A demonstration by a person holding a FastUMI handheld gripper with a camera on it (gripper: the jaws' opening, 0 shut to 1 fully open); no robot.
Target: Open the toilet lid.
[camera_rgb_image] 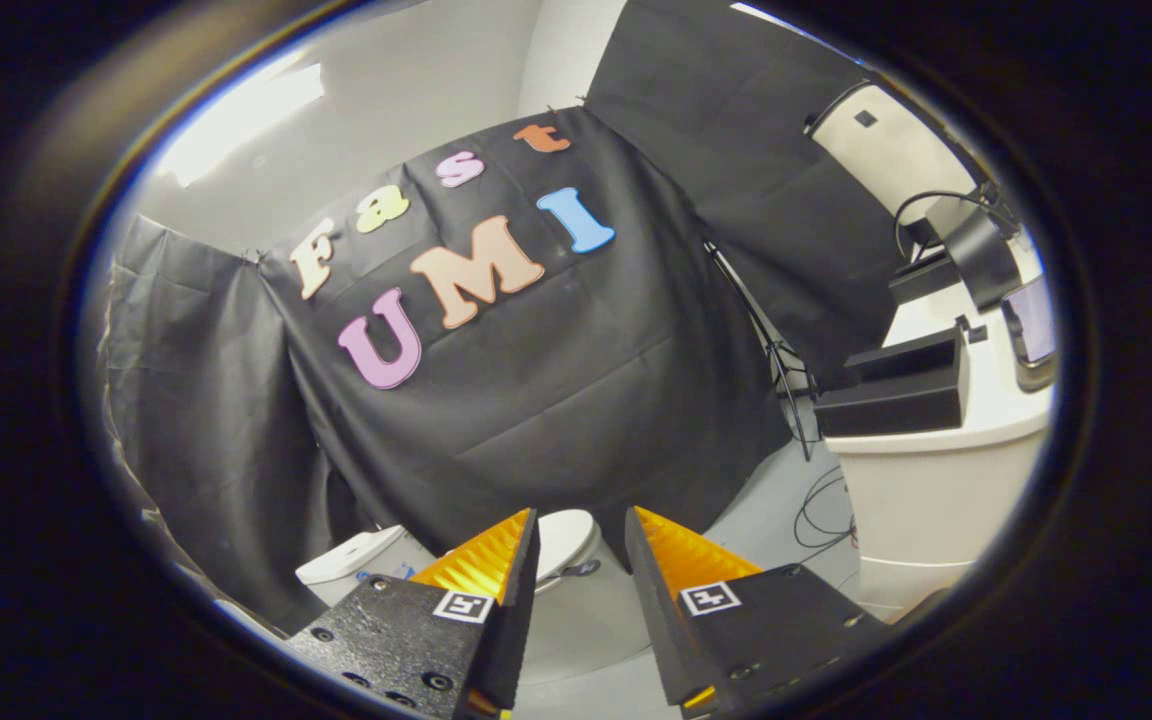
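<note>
A white toilet stands low against the black cloth wall. Its tank (361, 562) shows left of my fingers and its lid (566, 540) peeks up in the gap between the fingertips, some way beyond them. Whether the lid lies flat or is raised I cannot tell. My gripper (581, 520) is held well above the toilet, open, with nothing between its fingers. The left finger covers part of the bowl.
A white counter (936, 480) stands to the right with black boxes (891, 390), a black device with cables (976, 250) and a phone-like screen (1031, 330) on it. Cables (821, 515) lie on the pale floor beside it. A thin black stand (776, 360) leans by the cloth.
</note>
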